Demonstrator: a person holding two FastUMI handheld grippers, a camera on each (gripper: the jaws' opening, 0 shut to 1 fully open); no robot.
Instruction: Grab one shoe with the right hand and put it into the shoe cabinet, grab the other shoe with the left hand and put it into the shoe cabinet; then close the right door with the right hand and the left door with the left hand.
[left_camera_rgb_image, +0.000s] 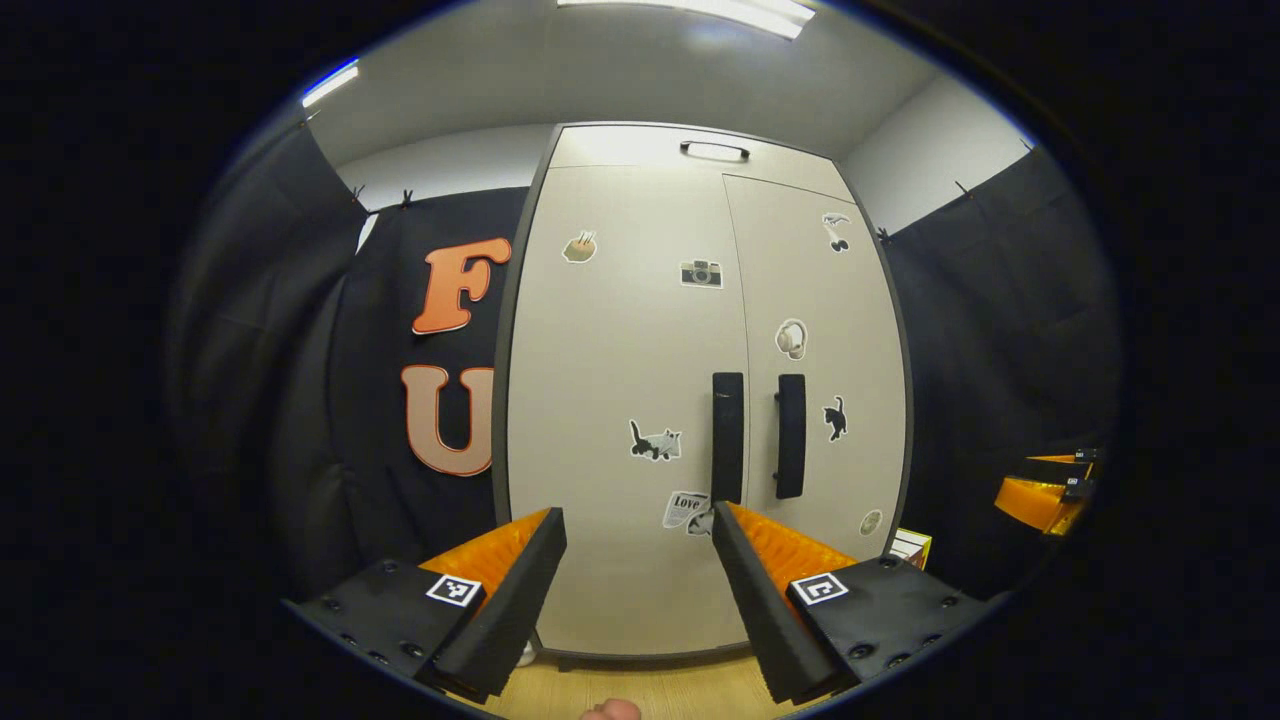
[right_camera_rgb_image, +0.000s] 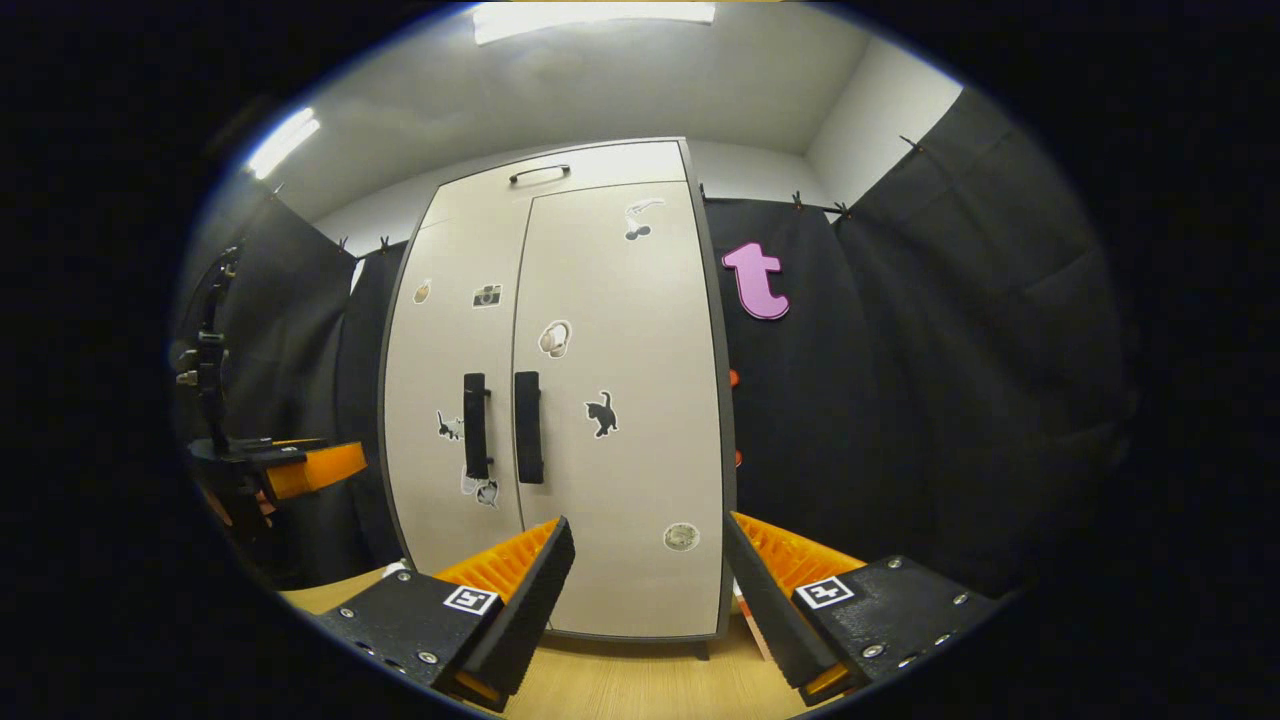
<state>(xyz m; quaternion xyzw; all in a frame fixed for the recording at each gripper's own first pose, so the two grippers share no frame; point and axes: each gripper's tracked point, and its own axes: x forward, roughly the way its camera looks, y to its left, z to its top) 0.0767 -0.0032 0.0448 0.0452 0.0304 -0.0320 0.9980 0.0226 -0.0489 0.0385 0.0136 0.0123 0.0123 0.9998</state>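
A: We're facing the tall pale-grey two-door shoe cabinet (left_camera_rgb_image: 700, 400), and both of its flat sticker-covered doors look shut, the two black vertical bar handles (left_camera_rgb_image: 728, 437) side by side at the middle seam.

B: Agreed. Our left gripper (left_camera_rgb_image: 638, 570) is spread wide with nothing between the fingers, hovering short of the left door (left_camera_rgb_image: 620, 400). Our right gripper (right_camera_rgb_image: 648, 575) is spread and empty as well, in front of the right door (right_camera_rgb_image: 615, 400).

A: And the shoes? We can't find either one. There's only a small white scrap at the cabinet's foot in the left gripper view, too little of it to name.

B: So we can't judge the shoes from sight. We'd guess a shoe is light and gives under a squeeze, so pinching the stiffer heel collar or the sidewall should hold better than the soft toe.

A: The doors are rigid panels, probably light on their hinges. If closing were still needed, we'd push flat near the handle edge, not grip the bar.

B: From how things lie, the closing step looks done or nearly so.
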